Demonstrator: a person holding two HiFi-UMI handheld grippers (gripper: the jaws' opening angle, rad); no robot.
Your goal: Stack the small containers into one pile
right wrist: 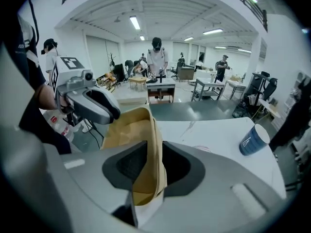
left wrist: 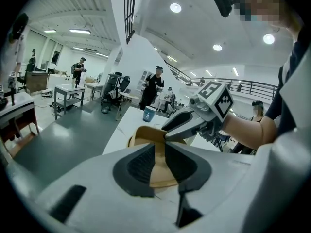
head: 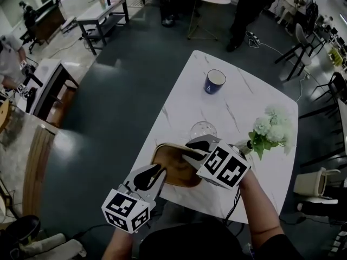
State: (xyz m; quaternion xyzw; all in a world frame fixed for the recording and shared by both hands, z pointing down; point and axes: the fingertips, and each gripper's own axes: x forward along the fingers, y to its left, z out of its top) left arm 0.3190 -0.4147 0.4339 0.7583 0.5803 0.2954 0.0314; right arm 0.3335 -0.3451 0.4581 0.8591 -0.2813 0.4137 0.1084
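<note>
**Q:** Head view — where does the task's thing lie?

**A:** The brown paper container (head: 173,164) sits at the near edge of the white table (head: 244,96), between the two tools. A clear container (head: 203,129) stands just beyond it. A blue cup (head: 214,82) stands well apart, farther up the table.

**Q:** State of each tool?

**A:** Right gripper (head: 187,148): the jaws are wide and straddle the container's raised wall. The wall stands loose in the gap and is not clamped. Left gripper (head: 157,173): the jaws are narrow, at the near-left rim. Brown fills the slit between the pads, but no pinch shows.

**Q:** How should the brown container handle?

**A:** Probably light, thin and pliant. In the right gripper view its wall bows and creases, so a hard squeeze would likely crumple it, and a lift from one side may let it sag. The matt paper should give the pads fair purchase. The clear container looks hard and smooth and may be slippery. Whether it is glass or plastic cannot be told.

**Q:** Where to take hold?

**A:** At the rim, one pad inside and one outside, near a fold where the wall is likely stiffest — and closed gently. Holds on opposite sides would likely keep it level for stacking.
</note>
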